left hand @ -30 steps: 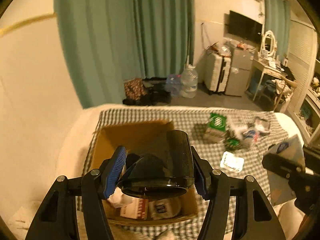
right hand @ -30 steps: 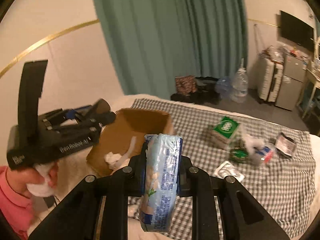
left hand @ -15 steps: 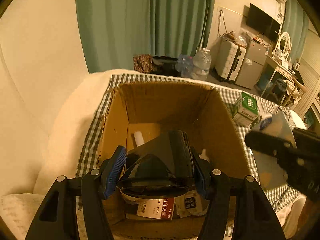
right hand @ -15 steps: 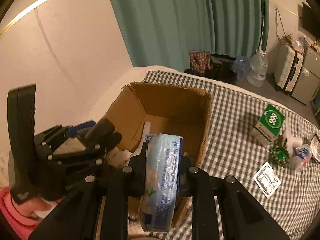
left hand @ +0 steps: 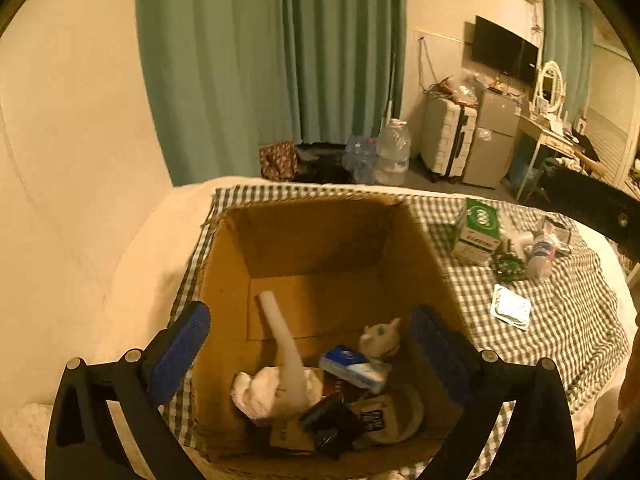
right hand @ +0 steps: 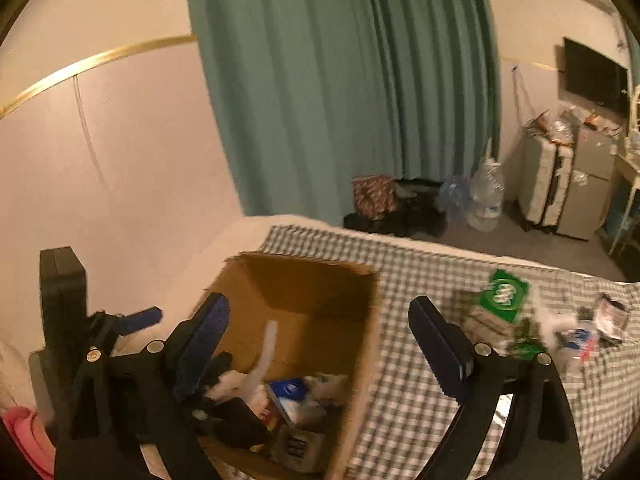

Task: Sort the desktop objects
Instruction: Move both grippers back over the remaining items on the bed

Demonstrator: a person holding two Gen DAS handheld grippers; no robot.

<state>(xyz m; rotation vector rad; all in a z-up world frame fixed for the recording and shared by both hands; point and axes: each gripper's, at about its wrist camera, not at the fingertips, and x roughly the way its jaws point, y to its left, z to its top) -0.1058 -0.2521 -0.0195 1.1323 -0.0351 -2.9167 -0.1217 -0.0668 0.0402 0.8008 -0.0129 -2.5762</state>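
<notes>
From the left wrist view, the left gripper (left hand: 308, 344) hangs over the cardboard box (left hand: 320, 240), its blue-padded fingers (left hand: 180, 346) spread wide and holding nothing. Inside lie a white tube (left hand: 280, 344), a blue-and-white packet (left hand: 354, 366) and a black object (left hand: 328, 420); label print there is unreadable. Only this view shows a flat white packet (left hand: 510, 310) on the checked cloth (left hand: 560, 320). From the right wrist view, the right gripper (right hand: 316, 344) likewise has its fingers (right hand: 204, 340) wide apart and empty above the box (right hand: 360, 340); a green-topped carton (right hand: 502, 294) stands blurred well to the right.

Motion-blurred green box (right hand: 502, 294) and table clutter; cardboard box (left hand: 224, 320) bottom cut by frame edge.
</notes>
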